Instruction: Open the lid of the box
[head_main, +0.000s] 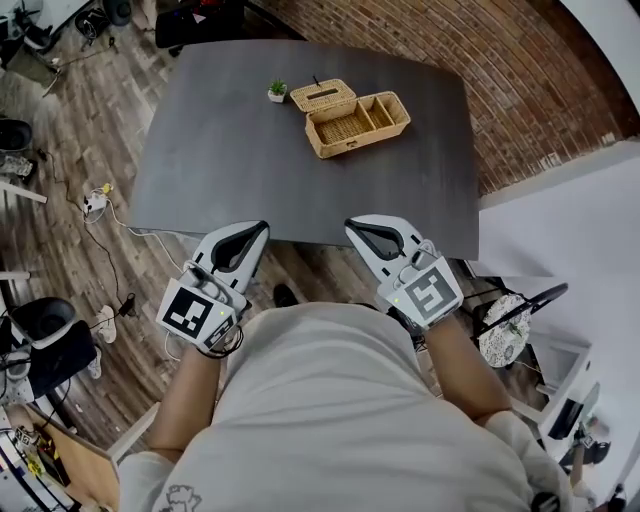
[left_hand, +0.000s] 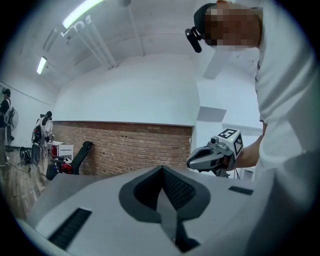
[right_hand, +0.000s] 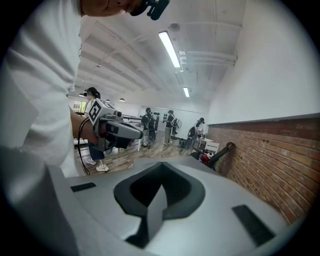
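Open wicker box (head_main: 357, 124), 3 compts; slotted lid (head_main: 322, 95) lies off, touching it.

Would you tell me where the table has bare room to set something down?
The near half of the table, from the wicker box to the front edge, is bare, as are both ends. The far middle is crowded: plant, lid, box.

**Light and picture quality, three views**

1. I read bright, even indoor light. The ceiling tubes (right_hand: 170, 47) burn to white in both gripper views.
2. Head view: sharp, with soft shadows. The table (head_main: 300, 150) is matte and evenly lit.
3. Gripper views: fisheye bending and black corners. The left gripper (left_hand: 164, 180) looks soft up close.
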